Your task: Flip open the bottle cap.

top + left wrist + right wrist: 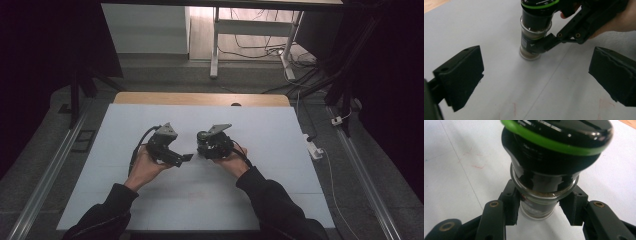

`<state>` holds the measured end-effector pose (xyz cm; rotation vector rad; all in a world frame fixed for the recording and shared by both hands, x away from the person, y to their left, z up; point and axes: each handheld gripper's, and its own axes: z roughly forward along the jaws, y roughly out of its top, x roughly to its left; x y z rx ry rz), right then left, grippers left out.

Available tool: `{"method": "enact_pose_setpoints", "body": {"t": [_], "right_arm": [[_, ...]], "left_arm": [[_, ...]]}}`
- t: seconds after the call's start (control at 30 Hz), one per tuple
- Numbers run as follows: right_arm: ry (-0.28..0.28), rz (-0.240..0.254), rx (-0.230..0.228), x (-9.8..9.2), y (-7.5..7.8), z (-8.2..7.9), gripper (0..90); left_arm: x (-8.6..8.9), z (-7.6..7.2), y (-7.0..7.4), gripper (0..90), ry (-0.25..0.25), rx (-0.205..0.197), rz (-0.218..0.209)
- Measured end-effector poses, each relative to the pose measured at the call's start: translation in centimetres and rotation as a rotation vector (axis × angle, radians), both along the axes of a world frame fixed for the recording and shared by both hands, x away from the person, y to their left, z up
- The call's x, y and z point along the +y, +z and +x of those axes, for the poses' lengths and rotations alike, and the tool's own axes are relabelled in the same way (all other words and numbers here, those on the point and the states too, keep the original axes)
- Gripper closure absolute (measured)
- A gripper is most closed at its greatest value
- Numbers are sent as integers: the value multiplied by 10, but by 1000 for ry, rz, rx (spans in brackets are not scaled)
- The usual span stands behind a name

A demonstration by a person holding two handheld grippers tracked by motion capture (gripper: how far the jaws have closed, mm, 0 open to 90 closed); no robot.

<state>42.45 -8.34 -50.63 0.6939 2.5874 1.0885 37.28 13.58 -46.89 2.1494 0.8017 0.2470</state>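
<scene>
A glass spice grinder (549, 157) with a black cap and a green ring stands upright on the white table sheet (150, 200). My right gripper (541, 207) is shut on its glass body, one pad (511, 205) on each side. From the left gripper view the grinder (535, 32) stands ahead, with a right finger (544, 45) pressed against it. My left gripper (539, 75) is open and holds nothing, its jaws spread wide over the bare sheet. In the high view the left gripper (186, 157) points toward the grinder (202, 137), a short gap away, and the right gripper (204, 146) is just beside it.
The white sheet covers most of the table, with a wooden strip (200, 98) showing at the far edge. Beyond it are a desk frame (215, 45) and floor cables (270, 50). A cable and a power strip (314, 150) lie at the table's right edge.
</scene>
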Motion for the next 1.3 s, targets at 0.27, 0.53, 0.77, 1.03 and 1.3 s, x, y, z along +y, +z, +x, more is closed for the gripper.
{"method": "enact_pose_setpoints", "body": {"t": [0.27,0.53,0.77,1.03,1.3], "right_arm": [[2,-3,-2,0,0,0,527],[-1,-1,0,0,0,0,527],[-6,6,10,-1,0,0,527],[-6,1,5,0,0,-1,527],[-7,-1,5,0,0,0,527]], "left_arm": [[-11,10,0,255,-59,-12,18],[-21,15,-1,703,-96,-19,29],[-27,17,-3,886,-93,-18,33],[-27,15,1,887,-88,-20,18],[-27,13,4,887,-88,-13,13]]}}
